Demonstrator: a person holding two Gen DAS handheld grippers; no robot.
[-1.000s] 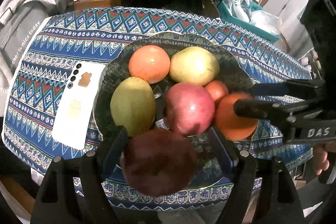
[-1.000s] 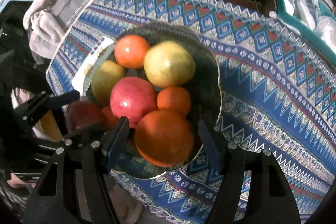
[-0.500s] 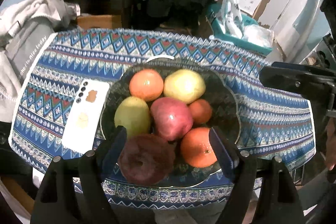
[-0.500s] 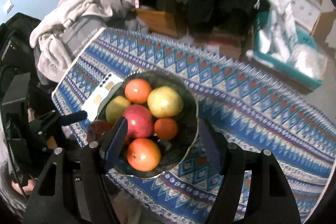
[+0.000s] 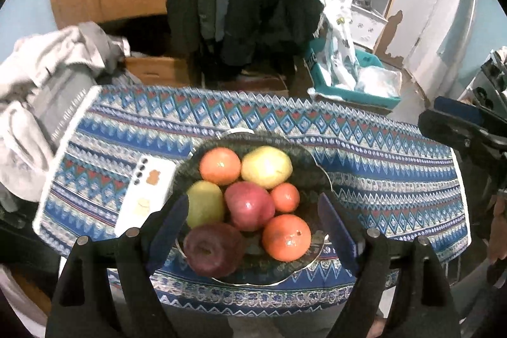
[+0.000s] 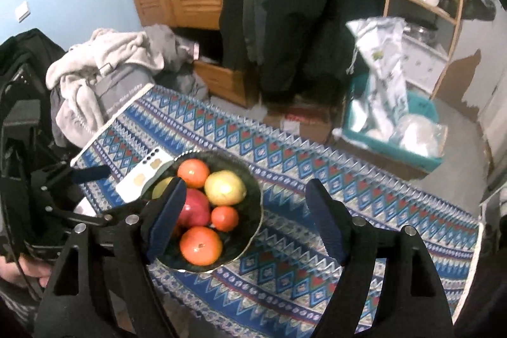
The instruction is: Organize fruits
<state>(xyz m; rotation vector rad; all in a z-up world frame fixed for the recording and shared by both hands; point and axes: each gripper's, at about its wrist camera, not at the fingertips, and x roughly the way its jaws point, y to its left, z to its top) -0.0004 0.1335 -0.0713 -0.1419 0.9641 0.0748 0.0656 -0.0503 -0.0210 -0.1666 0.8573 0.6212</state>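
A dark bowl (image 5: 312, 170) on the patterned tablecloth holds several fruits: a dark red apple (image 5: 212, 249) at the front, a large orange (image 5: 286, 238), a red apple (image 5: 248, 206), a green pear (image 5: 204, 205), a yellow pear (image 5: 266, 167), and two smaller oranges. The bowl also shows in the right wrist view (image 6: 250, 201). My left gripper (image 5: 250, 227) is open and empty, raised above and in front of the bowl. My right gripper (image 6: 244, 211) is open and empty, high above the table.
A white phone (image 5: 147, 195) lies face down left of the bowl. The tablecloth (image 5: 380, 167) covers a small table. Grey clothes (image 5: 38, 91) pile at the left. A teal basket with bags (image 5: 351, 81) sits on the floor behind. Dark coats hang beyond.
Both grippers have pulled back and up from the bowl. The dark red apple and the large orange, which sat between the fingers a second ago, now rest in the bowl.
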